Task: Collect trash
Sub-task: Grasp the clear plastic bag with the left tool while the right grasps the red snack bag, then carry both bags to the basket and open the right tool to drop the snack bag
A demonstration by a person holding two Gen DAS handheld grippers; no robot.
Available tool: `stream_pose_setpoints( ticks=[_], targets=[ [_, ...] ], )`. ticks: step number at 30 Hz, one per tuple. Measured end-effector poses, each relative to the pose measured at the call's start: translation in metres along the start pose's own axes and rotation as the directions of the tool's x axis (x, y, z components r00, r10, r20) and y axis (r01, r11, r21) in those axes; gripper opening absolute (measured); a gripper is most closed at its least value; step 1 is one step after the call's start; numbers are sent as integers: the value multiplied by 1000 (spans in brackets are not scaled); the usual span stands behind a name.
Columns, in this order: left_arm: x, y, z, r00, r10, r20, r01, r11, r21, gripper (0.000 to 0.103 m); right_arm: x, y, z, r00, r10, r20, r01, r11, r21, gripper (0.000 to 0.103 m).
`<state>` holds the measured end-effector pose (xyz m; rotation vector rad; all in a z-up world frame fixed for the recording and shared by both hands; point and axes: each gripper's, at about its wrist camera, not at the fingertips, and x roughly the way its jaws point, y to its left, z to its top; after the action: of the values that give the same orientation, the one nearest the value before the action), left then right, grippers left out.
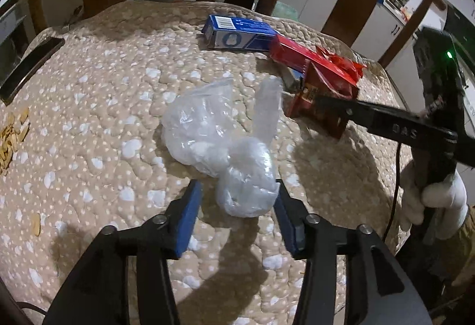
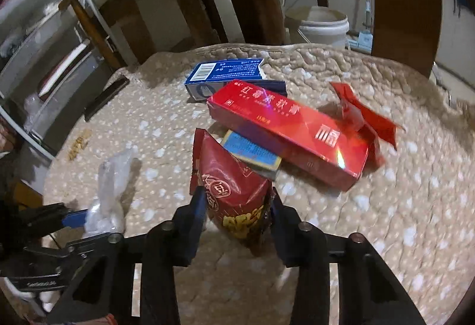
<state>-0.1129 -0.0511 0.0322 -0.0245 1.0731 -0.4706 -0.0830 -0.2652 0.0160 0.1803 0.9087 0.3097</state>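
Left gripper [image 1: 234,194] jaws apart, straddling the clear plastic bag [image 1: 225,143], right pad touching, left pad clear. Right gripper [image 2: 237,206] clamped on the red snack packet [image 2: 234,191]. Close left squarely on the bag's knot before lifting; film slips. Red carton [image 2: 285,132] and blue box [image 2: 225,75] lie beyond on the quilted cushion [image 2: 386,221].

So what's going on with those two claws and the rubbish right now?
Left gripper open around crumpled clear plastic bag. Right gripper clamped on red snack packet. Long red carton and blue box wait behind.
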Motion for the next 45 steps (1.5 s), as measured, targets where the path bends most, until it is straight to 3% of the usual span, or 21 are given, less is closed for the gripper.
stream_pose_setpoints(
  ticks=[6, 10, 11, 13, 14, 23, 31, 37, 45],
  targets=[
    [4, 5, 7, 1000, -6, 14, 7, 999, -53, 72, -19, -3, -17, 999, 35, 2, -35, 999, 20, 33],
    [15, 3, 15, 1000, 28, 12, -27, 997, -76, 73, -33, -10, -33, 999, 34, 9, -34, 999, 30, 32],
    [18, 1, 17, 999, 37, 7, -37, 996, -82, 71, -35, -12, -36, 999, 35, 10, -35, 999, 34, 32],
    [21, -3, 19, 999, 35, -1, -35, 996, -79, 35, -42, -19, -44, 999, 37, 16, -38, 998, 51, 31],
    [22, -5, 20, 1000, 28, -15, -29, 997, -76, 30, -45, -21, -46, 999, 38, 19, -40, 998, 57, 31],
    [3, -37, 29, 999, -19, 30, 20, 999, -30, 30, -86, -56, -63, 996, 19, 82, -28, 994, 110, 29],
    [-8, -86, 42, 998, -51, 39, 48, 995, 83, 30, -126, -104, -79, 986, -38, 164, 1, 977, 215, 28],
    [-7, -136, 56, 995, -92, 37, 84, 980, 179, 30, -167, -153, -94, 962, -127, 243, 37, 939, 342, 28],
    [-1, -219, 71, 986, -161, 36, 141, 936, 323, 30, -218, -202, -107, 918, -266, 295, 120, 893, 433, 23]
  ],
)
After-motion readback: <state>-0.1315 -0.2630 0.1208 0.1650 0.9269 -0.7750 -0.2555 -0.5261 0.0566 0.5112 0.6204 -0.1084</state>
